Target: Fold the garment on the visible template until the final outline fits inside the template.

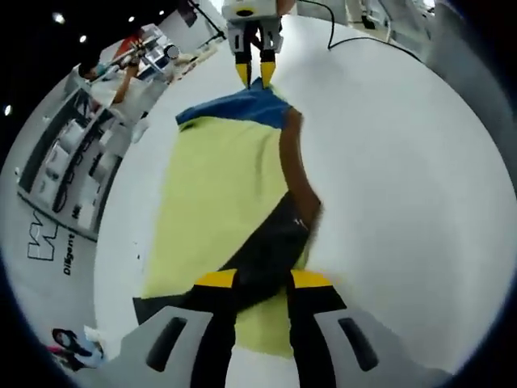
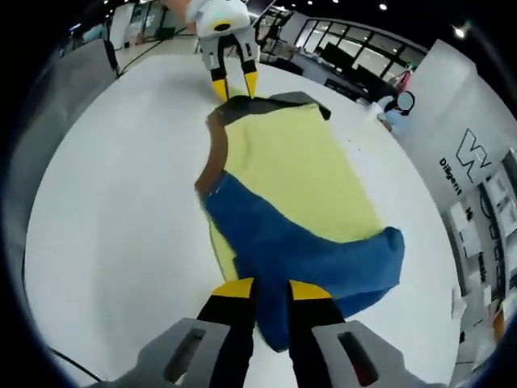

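Now both tools low over worktop (image 1: 404,186), facing: left tool (image 1: 262,281) pinches garment (image 1: 218,194) dark end, right tool (image 2: 262,284) pinches blue end.

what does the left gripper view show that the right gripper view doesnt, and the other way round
Left gripper view: the left gripper clamps the garment's black end, and shelving with equipment stands beyond the table.

Right gripper view: the right gripper clamps the garment's blue end; a wall panel with lettering and dark windows stand behind.

Both: the white table, the yellow-green middle of the garment with a brown strip along one edge, and the opposite gripper at the garment's far end. I cannot make out a template outline.
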Motion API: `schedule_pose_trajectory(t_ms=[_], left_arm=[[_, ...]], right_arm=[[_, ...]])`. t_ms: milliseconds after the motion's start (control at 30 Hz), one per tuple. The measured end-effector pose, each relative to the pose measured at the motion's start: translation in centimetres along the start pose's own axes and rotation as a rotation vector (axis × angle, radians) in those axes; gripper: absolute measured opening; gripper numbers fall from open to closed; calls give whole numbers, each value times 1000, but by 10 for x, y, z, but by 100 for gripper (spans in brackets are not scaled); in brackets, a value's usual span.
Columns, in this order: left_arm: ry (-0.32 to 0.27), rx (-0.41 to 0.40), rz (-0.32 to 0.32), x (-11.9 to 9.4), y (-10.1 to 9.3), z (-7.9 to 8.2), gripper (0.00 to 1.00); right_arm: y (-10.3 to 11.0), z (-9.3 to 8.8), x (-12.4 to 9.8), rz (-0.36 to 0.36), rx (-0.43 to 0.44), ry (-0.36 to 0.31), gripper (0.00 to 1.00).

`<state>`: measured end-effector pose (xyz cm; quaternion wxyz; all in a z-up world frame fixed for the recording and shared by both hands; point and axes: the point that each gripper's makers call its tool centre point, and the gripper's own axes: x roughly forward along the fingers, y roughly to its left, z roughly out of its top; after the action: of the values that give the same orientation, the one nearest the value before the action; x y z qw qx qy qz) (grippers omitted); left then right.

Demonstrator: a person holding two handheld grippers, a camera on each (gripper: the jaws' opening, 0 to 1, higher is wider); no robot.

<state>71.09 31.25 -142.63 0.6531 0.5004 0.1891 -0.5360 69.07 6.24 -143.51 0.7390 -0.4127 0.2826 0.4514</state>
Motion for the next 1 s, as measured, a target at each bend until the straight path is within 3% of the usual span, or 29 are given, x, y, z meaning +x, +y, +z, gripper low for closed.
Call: schedule_pose_trajectory(t_ms=[267,600,1000], left_arm=[[-3,-12,9,-9,3,-8,25],[17,77,-24,3,-3,-4,25],[33,93,-27,2,-1,-10,21]], right_arm=[[1,0,5,12,-27,13,6],[-2,-1,6,12,-32,13,2],[-2,-5,6,18,-43,17,0]])
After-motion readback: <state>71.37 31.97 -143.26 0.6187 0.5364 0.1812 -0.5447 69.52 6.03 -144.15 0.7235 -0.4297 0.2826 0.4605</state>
